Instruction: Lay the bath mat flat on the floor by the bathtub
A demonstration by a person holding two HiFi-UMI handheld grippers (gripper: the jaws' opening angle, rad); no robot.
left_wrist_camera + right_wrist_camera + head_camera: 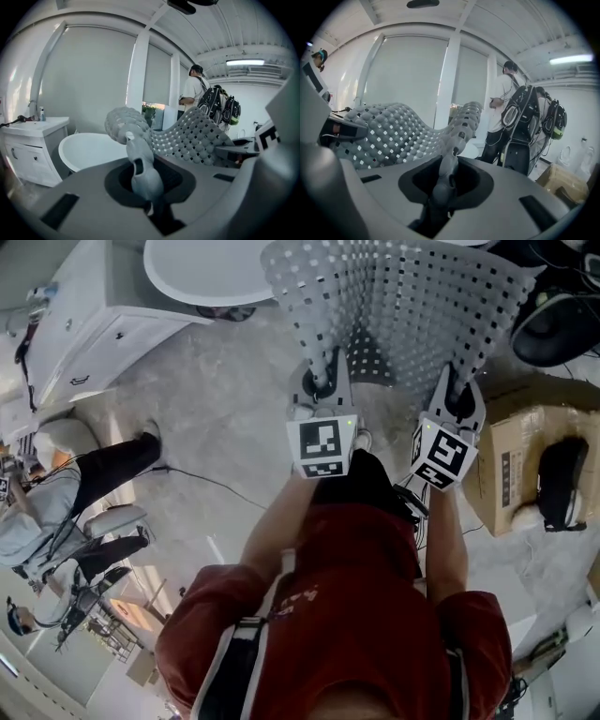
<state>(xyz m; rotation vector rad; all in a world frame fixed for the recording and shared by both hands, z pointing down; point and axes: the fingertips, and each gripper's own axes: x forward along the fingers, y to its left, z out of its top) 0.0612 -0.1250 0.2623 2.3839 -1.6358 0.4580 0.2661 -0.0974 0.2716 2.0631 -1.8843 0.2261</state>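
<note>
Bare floor [234,418] beside bathtub [211,268], bath mat [403,296] held by edge

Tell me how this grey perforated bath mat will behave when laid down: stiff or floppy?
Probably floppy: the grey perforated bath mat sags and curls between the left gripper and right gripper. Likely light, since two pinched edges carry it.
</note>
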